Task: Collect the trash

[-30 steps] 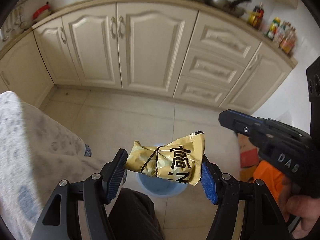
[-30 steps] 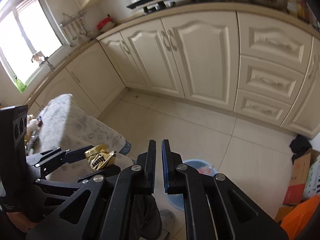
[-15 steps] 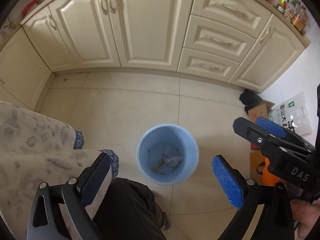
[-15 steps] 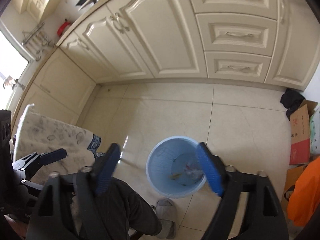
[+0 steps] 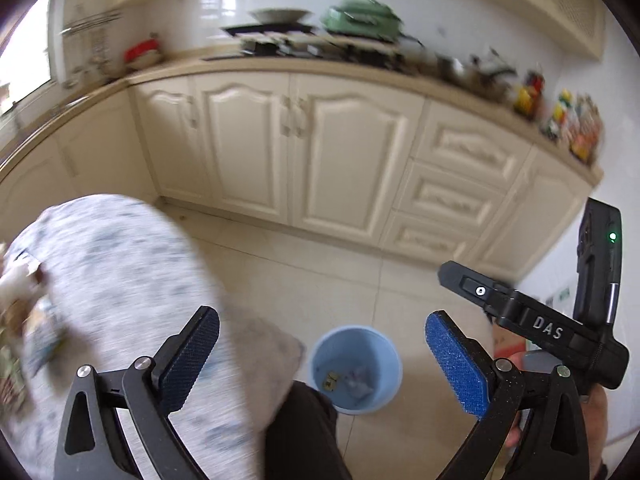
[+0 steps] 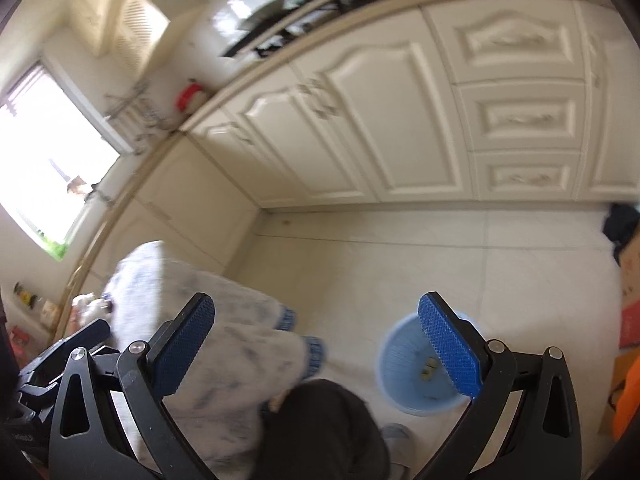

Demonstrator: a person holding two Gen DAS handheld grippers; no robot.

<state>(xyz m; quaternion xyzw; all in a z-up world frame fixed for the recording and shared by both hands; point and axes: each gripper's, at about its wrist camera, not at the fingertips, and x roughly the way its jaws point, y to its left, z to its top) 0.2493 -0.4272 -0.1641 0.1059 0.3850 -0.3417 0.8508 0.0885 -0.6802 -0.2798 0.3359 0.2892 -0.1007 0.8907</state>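
Note:
A light blue bin (image 5: 356,368) stands on the tiled floor below both grippers. A gold snack wrapper (image 5: 330,380) lies inside it with some pale scraps. My left gripper (image 5: 320,316) is open above the bin's rim and holds nothing. In the right wrist view the bin (image 6: 400,364) sits behind the right pad, the wrapper (image 6: 428,368) showing inside. My right gripper (image 6: 316,300) has its jaws opening wide, with nothing between them. More trash (image 5: 16,320) lies blurred on the cloth-covered table (image 5: 120,280) at the left.
Cream cabinets (image 5: 320,160) and a cluttered counter (image 5: 320,64) run along the back. A person's dark-trousered knee (image 6: 320,420) is just below the grippers. Cardboard boxes (image 6: 630,320) and an orange thing (image 6: 628,392) stand at the right. A dark cloth (image 6: 622,220) lies by the cabinets.
The gold wrapper left my left gripper and now lies in the bin. Both grippers went from closed to wide open. Both views dipped over the bin, then swung up toward the cabinets.

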